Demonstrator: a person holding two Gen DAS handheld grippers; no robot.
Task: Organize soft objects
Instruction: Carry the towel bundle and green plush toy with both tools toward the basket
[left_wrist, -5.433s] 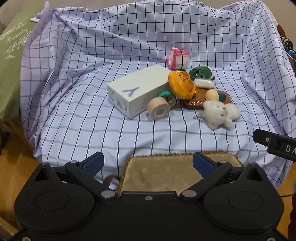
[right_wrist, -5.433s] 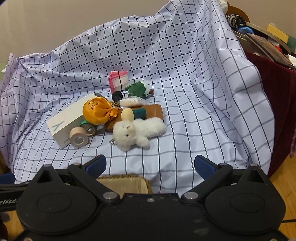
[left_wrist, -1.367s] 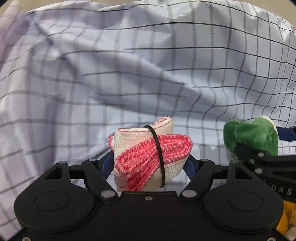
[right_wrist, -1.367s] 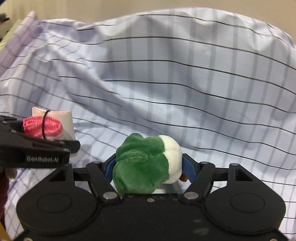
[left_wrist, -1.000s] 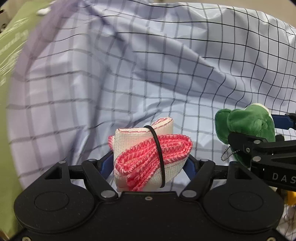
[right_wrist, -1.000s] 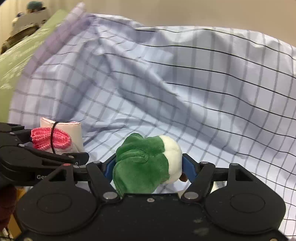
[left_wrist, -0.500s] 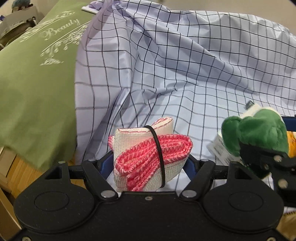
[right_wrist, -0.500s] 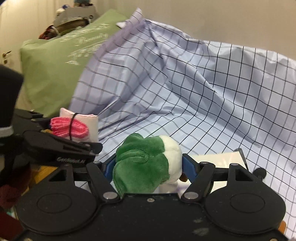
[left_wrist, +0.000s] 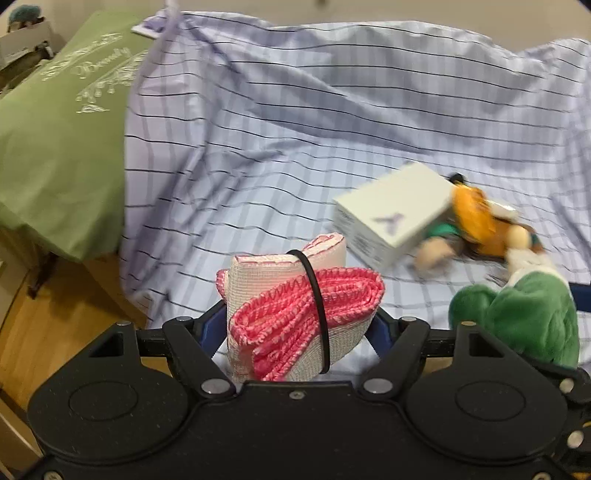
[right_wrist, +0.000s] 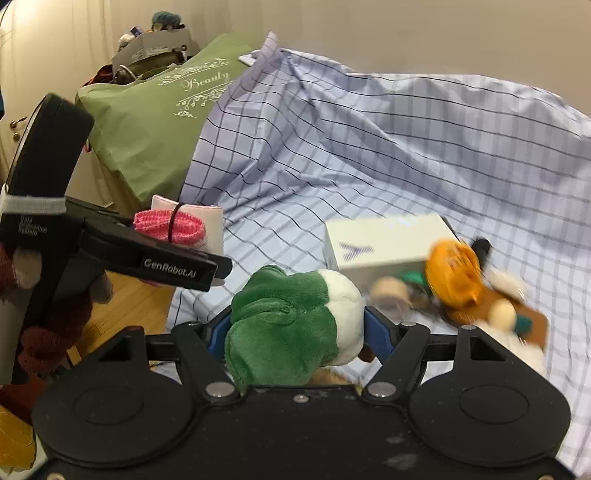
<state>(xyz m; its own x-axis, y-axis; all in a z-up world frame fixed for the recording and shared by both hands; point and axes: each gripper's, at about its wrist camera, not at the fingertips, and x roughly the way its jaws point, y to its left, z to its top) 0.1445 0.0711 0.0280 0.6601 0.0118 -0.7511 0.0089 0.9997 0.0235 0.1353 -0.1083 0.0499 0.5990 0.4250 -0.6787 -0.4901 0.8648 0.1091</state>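
Observation:
My left gripper (left_wrist: 297, 325) is shut on a rolled pink and white cloth (left_wrist: 295, 314) bound by a black band; the same cloth (right_wrist: 177, 225) shows at the left of the right wrist view. My right gripper (right_wrist: 295, 332) is shut on a green and white plush toy (right_wrist: 291, 325), also visible as the plush toy (left_wrist: 524, 317) at the right of the left wrist view. Both are held above the near left part of the checked sheet (left_wrist: 295, 147). Farther right on the sheet lie an orange plush pouch (right_wrist: 454, 273) and a white teddy (right_wrist: 517, 343), blurred.
A white box (left_wrist: 395, 214) and a tape roll (right_wrist: 388, 290) lie on the sheet beside the toys. A green pillow (right_wrist: 155, 118) leans at the left, with a cluttered box (right_wrist: 151, 51) behind it. Wooden floor (left_wrist: 55, 314) shows below the sheet's left edge.
Both grippers have pulled back and swung left with their loads still held; the pile of toys and the box have come into view at the right, and the floor at the left.

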